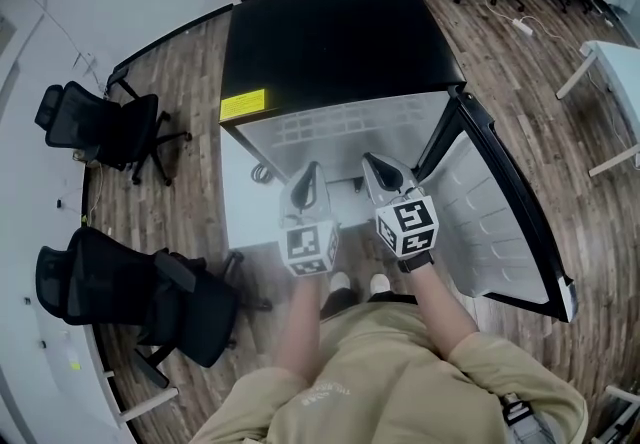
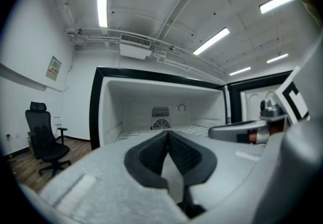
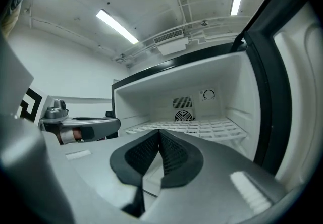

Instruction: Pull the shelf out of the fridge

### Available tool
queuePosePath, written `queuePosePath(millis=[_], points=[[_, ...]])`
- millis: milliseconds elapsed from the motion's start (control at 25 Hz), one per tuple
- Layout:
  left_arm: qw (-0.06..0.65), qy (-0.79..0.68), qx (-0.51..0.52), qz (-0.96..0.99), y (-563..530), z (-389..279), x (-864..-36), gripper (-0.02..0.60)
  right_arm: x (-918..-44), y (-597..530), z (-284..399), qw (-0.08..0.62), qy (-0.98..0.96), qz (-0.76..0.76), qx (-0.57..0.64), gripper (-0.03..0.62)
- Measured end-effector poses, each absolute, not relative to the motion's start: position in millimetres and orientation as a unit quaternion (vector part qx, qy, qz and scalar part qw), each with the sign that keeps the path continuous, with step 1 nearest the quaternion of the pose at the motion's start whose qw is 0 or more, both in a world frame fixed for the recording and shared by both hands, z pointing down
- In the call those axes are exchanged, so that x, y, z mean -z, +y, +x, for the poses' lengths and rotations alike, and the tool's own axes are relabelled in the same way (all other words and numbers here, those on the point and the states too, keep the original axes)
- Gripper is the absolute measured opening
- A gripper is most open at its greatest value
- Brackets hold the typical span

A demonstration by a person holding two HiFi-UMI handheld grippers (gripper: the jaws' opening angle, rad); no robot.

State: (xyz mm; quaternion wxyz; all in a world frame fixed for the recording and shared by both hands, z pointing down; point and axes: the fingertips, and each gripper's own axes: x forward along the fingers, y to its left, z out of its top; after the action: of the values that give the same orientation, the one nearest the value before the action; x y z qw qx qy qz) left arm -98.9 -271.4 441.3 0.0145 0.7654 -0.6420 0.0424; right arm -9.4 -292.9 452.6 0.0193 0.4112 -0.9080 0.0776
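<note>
Office chairs [image 1: 100, 127]: two stand on the floor at the left, well apart from the fridge [image 1: 330, 42], so they don't block where you stand.
Left gripper [image 1: 313, 170]: you hold it just in front of the open cabinet, aimed inside. Its claw is pressed together at the tips with nothing in it, which suits lining up rather than gripping.
Shelf [image 3: 204, 128]: the white grid lies flat inside the fridge, on ledges in the side walls as far as I can tell. It is farther in than both claws and neither touches it, so the pull looks not yet begun.
Right gripper [image 1: 370, 160]: it sits just beside the left one on the door side. Its claw is also pressed together and empty.
Door [image 1: 500, 222]: it is swung wide to the right, leaving the shelf a free path toward you.
Next step: you would likely need to spread a claw before taking the near edge.
</note>
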Motion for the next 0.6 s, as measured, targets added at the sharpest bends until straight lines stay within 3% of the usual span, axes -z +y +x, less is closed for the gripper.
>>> queuePosePath(millis=[160,600], points=[[0.012,-0.636,-0.039,0.771,-280,-99,-439,0.003,-461,-303,-15,0.004,-0.906,0.410,-0.102,0.005],[0.015,-0.635,-0.044,0.771,-279,-114,-438,0.003,-485,-326,-26,-0.184,-0.828,0.368,-0.380,0.056]])
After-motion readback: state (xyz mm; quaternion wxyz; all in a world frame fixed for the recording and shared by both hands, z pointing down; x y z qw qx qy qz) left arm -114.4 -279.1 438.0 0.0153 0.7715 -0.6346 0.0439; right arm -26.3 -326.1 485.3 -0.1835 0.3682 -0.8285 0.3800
